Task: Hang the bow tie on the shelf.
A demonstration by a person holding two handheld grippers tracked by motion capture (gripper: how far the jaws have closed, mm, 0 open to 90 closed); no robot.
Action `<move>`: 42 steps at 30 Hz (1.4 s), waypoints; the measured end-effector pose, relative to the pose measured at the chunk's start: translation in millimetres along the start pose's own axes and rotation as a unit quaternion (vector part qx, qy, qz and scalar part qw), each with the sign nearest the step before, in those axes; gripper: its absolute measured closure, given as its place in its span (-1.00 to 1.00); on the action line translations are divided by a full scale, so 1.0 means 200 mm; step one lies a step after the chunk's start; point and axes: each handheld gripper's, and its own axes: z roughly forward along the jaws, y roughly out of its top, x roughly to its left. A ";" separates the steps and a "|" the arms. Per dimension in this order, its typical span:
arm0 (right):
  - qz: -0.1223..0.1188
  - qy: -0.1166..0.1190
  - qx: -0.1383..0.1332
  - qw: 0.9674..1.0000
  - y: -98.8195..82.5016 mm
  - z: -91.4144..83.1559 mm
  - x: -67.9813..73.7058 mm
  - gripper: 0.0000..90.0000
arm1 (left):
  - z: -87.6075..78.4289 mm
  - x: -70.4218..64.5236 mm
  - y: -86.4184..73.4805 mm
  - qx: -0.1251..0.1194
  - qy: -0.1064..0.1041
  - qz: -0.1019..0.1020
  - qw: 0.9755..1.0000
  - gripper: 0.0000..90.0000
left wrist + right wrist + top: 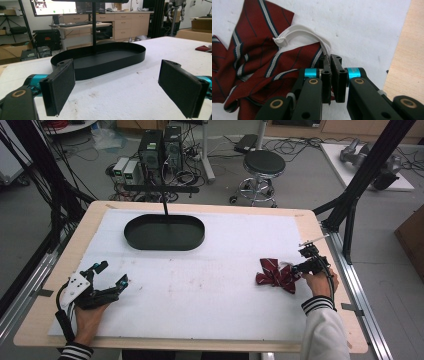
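Cloth is the thing in play: from the high view a crumpled red striped bow tie (276, 276) lies at the right side of the white table mat (200, 285), touching the right gripper (306, 263), while the left gripper (111, 277) rests well apart at the mat's left, so the right hand is plainly nearer. The black oval tray (164, 232) sits at the far middle of the mat, up and left of the tie; any carry there would run that way, I judge.

In the left gripper view the jaws stand wide apart with nothing between them, facing the tray (100, 58).

In the right gripper view the right gripper (332, 77) has its jaws pressed together on the tie's white elastic band (307, 33), the red cloth (262, 65) spreading to its left.
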 end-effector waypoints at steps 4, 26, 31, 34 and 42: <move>0.011 0.009 -0.029 0.999 0.00 -0.03 0.00 0.94 | 0.00 0.00 0.00 0.000 0.000 0.000 1.000 -0.68; -0.024 0.041 -0.260 0.964 0.13 -0.28 0.19 0.94 | 0.00 0.00 0.00 0.002 0.000 -0.002 1.000 -0.68; -0.036 0.065 -0.307 0.949 0.22 -0.34 0.29 0.94 | 0.00 0.00 0.00 0.002 0.000 -0.001 1.000 -0.68; -0.050 0.070 -0.321 0.943 0.27 -0.37 0.36 0.94 | 0.00 0.00 0.00 0.001 0.000 -0.001 1.000 -0.68; -0.063 0.081 -0.343 0.934 0.38 -0.42 0.47 0.94 | 0.00 0.00 0.00 0.001 -0.001 -0.001 1.000 -0.68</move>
